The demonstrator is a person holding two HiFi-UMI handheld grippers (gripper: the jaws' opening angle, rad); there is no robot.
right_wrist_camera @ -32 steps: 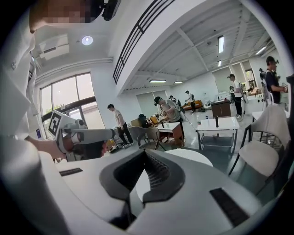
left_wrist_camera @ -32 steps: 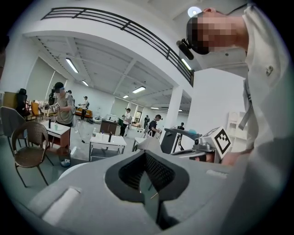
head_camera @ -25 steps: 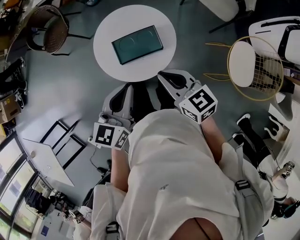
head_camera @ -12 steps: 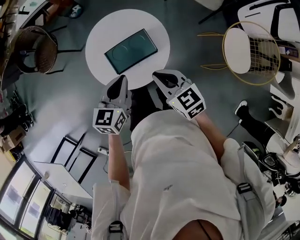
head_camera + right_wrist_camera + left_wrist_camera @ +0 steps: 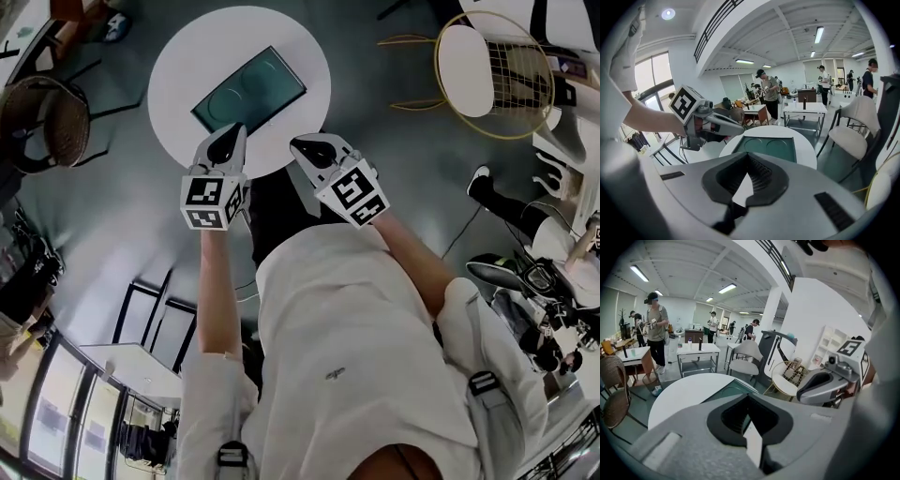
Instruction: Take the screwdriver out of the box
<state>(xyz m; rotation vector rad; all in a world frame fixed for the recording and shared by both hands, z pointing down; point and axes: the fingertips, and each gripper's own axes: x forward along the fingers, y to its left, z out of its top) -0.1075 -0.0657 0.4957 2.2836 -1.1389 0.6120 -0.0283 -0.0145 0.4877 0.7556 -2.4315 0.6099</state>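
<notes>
Green box [image 5: 248, 90] lay on round white surface [image 5: 173, 75]; screwdriver not discernible. Left gripper [image 5: 228, 141] and right gripper [image 5: 307, 147] near the box, fingers of both closed, empty.

One box [image 5: 248, 90], one table [image 5: 178, 66], two claws [image 5: 228, 145] [image 5: 306, 150] (a pair).

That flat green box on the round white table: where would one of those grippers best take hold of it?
Probably by the rim of its near long edge, coming in from the person's side. The green box lies flat on the table, low and seemingly too wide for the jaws to span, so only a thin edge would fit between them.
</notes>
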